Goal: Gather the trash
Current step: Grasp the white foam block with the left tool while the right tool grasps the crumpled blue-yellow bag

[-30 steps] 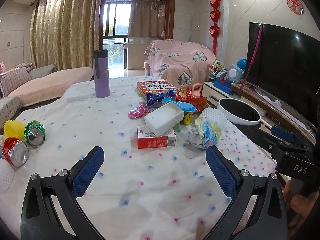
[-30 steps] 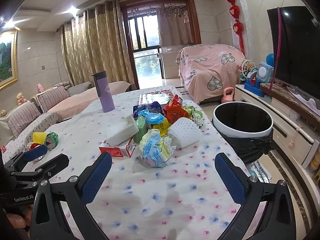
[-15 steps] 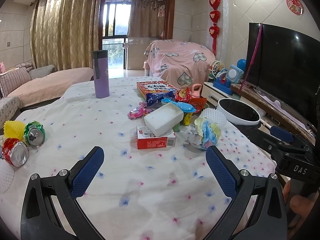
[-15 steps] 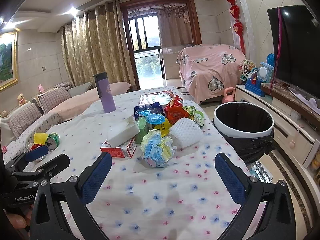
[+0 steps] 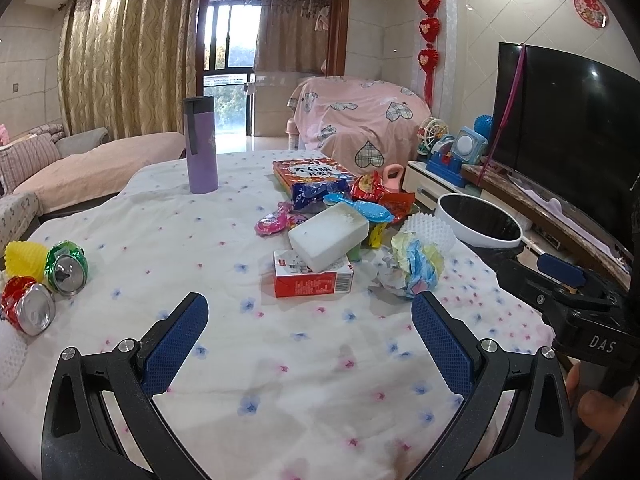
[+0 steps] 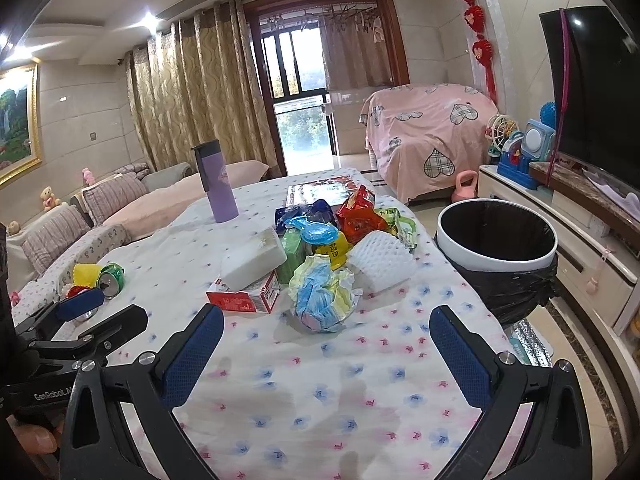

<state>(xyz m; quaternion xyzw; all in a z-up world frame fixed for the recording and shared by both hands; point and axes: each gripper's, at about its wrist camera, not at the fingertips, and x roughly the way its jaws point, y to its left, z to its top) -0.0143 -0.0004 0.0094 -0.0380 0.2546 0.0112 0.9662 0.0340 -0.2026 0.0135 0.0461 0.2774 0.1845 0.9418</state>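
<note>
My left gripper (image 5: 306,322) and right gripper (image 6: 326,334) still hover spread wide and empty over the flowered tablecloth (image 6: 320,380), little changed; the trash pile (image 6: 320,248) lies ahead, the lined bin (image 6: 496,248) beside the table.

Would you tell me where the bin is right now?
In the right wrist view, the bin stands off the table's right edge, beside the white foam net.

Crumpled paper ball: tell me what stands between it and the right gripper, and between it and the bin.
Nothing visible. Only bare tablecloth lies between the open right gripper and the crumpled paper ball. Towards the bin, the white foam net sits just beside that path.
</note>
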